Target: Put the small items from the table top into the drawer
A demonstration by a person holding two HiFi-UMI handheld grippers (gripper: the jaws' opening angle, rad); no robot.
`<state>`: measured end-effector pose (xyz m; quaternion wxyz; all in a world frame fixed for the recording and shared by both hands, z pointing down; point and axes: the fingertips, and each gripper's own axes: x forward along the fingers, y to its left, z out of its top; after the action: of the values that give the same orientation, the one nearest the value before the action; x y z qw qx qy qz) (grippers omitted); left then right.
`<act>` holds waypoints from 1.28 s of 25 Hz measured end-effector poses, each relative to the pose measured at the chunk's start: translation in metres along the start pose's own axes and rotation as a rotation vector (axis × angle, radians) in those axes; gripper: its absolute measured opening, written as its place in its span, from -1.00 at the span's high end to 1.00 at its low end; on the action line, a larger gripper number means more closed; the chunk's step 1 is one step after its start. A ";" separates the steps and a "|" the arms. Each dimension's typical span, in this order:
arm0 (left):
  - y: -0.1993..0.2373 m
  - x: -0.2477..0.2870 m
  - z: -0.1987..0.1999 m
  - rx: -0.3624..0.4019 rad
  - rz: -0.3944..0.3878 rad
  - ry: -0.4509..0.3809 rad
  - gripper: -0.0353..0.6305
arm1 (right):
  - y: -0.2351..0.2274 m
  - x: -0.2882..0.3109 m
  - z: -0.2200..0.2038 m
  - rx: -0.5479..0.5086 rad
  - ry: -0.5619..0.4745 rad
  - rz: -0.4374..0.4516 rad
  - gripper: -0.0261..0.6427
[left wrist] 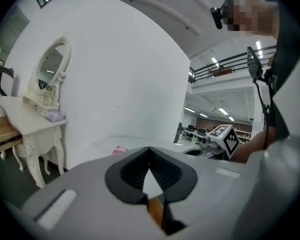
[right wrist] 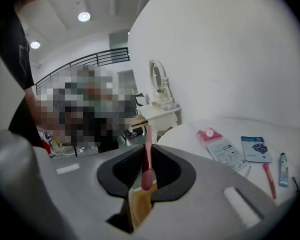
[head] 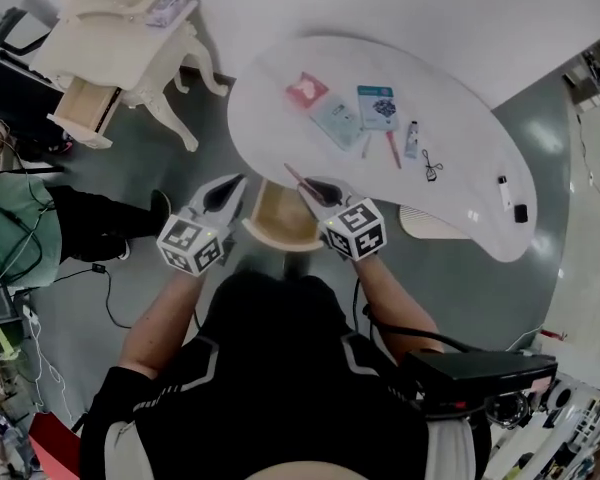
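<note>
The curved white table (head: 460,78) carries a pink packet (head: 306,91), a pale blue packet (head: 337,123), a blue card (head: 377,107), a tube (head: 412,139), a pink toothbrush (head: 392,149) and small scissors (head: 431,165). An open wooden drawer (head: 280,220) juts from the table's near edge. My right gripper (head: 305,183) hangs over the drawer, shut on a slim pink stick (right wrist: 147,154) that stands up between its jaws. My left gripper (head: 238,180) is just left of the drawer; its tips meet with nothing between them. The right gripper view shows the drawer's wood (right wrist: 139,206) below the jaws.
A white marker (head: 504,192) and a small black item (head: 521,213) lie at the table's right end. A cream dressing table (head: 120,43) with an open drawer (head: 85,108) stands at the back left. A seated person (head: 10,223) and floor cables (head: 105,288) are at the left.
</note>
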<state>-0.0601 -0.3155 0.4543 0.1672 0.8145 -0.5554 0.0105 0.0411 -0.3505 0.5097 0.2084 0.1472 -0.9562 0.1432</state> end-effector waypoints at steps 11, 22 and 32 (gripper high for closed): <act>0.023 0.001 -0.065 -0.033 0.069 0.118 0.89 | 0.008 0.040 -0.065 -0.076 0.197 0.118 0.77; 0.057 0.010 -0.121 -0.082 0.032 0.216 0.89 | 0.011 0.078 -0.119 -0.184 0.372 0.145 0.77; 0.072 0.006 -0.177 -0.060 -0.009 0.351 0.89 | 0.006 0.100 -0.183 -0.282 0.598 0.145 0.77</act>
<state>-0.0933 -0.2944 0.6411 0.2861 0.7972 -0.5141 0.1353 0.0172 -0.3061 0.7127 0.4874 -0.0001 -0.8711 0.0609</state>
